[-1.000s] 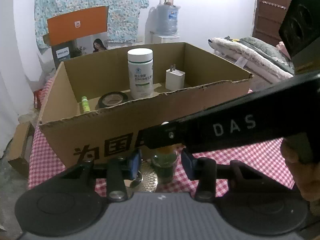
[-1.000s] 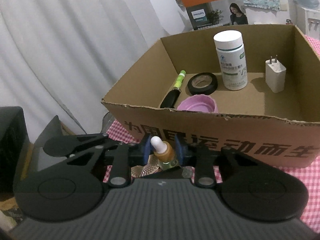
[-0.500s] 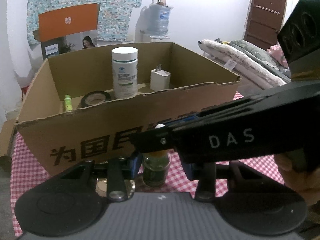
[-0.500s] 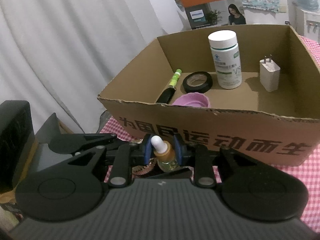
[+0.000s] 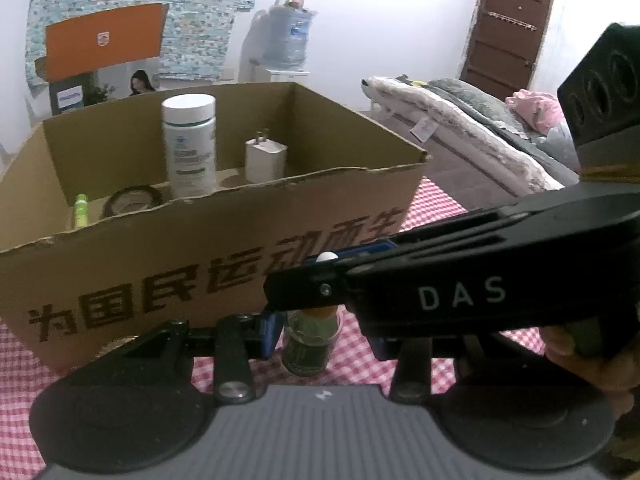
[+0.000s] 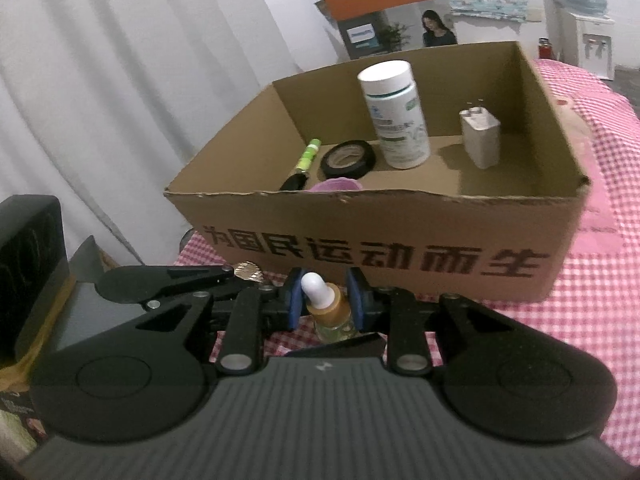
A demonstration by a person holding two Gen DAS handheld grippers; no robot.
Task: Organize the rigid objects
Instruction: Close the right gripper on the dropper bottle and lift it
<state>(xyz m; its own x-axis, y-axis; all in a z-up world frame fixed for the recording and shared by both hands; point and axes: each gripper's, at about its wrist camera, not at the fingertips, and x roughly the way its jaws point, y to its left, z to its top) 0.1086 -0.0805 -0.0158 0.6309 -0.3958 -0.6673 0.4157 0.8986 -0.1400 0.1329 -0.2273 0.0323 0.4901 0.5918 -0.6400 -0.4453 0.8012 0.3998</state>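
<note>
Glass dropper bottle (image 6: 331,312) with an amber collar and white bulb stood low before the brown cardboard box (image 6: 400,236), over the pink checked cloth (image 6: 600,320). The right gripper (image 6: 326,300) clamped its collar; the left gripper (image 5: 316,334) pinched its green-tinted body. Judged mid-carry, the next move called for lifting it over the near wall. Beyond stood a white pill bottle (image 6: 394,114), white charger (image 6: 480,136) and black tape roll (image 6: 348,158). "DAS" marked the right gripper; farther, "PHILIPS".
</note>
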